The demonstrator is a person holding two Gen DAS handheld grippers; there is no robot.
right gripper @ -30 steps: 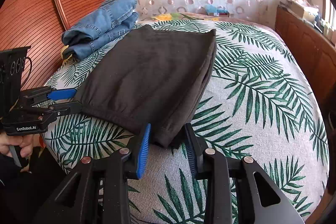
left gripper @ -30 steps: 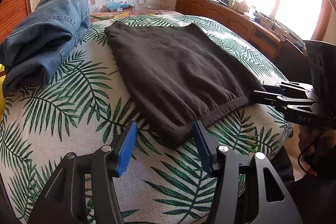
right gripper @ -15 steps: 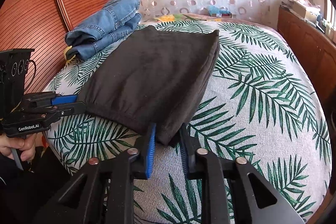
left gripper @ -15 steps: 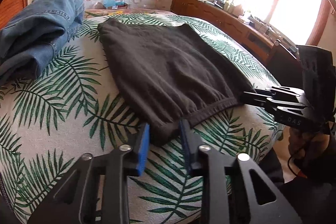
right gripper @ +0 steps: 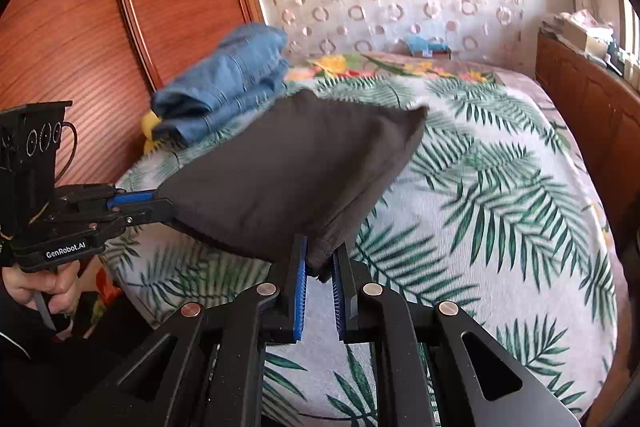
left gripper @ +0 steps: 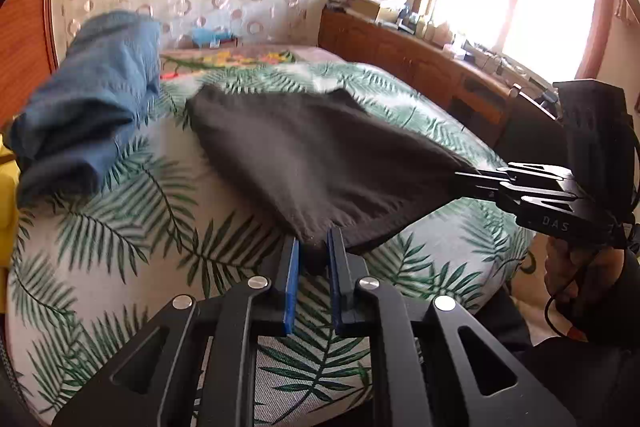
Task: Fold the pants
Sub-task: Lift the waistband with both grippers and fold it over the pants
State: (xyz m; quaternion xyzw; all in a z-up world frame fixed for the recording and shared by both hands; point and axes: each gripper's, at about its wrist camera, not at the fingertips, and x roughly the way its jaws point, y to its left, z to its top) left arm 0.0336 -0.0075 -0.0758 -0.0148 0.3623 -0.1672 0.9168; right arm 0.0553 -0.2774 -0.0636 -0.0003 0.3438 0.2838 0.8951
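Now that your left gripper (left gripper: 313, 255) and right gripper (right gripper: 320, 263) are closing on the black pants' (left gripper: 320, 163) near corners, that edge has lifted off the bed (left gripper: 120, 227), ready to fold.

Both wrist views look closely along their tongs, angled downward, sharing the bed (left gripper: 120, 267) and dark pants (left gripper: 320, 163).

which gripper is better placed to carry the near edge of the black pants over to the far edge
Neither alone. The left gripper and right gripper are each closing on a near corner of the black pants, lifted off the bed. Moving both together would likely keep the fold even.
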